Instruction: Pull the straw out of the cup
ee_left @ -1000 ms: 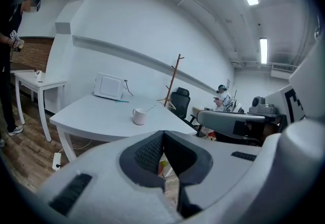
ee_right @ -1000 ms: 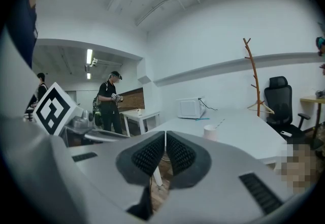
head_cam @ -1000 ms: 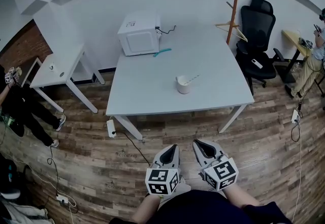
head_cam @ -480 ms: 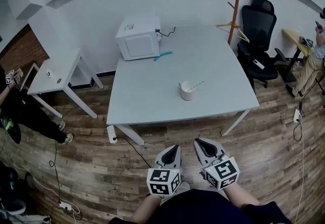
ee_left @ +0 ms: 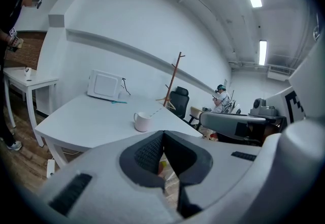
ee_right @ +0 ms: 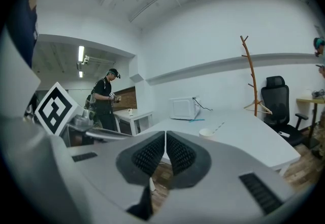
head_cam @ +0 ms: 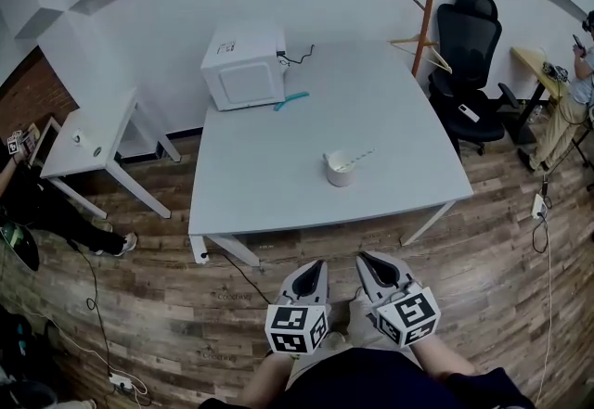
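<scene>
**Not started: straw sits in cup**

Left gripper (head_cam: 318,266): jaws pressed together, nothing held, well short of the cup (head_cam: 339,168). Cup stands on the table (head_cam: 269,185). The straw (head_cam: 358,156) is in it, leaning right. Right gripper (head_cam: 365,261): jaws together too, empty, equally far from the cup. Approach, grasp and pull are all left to do.

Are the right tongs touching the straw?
Apart. Head view shows the right tongs over the floor, well short of the straw in the cup.
</scene>
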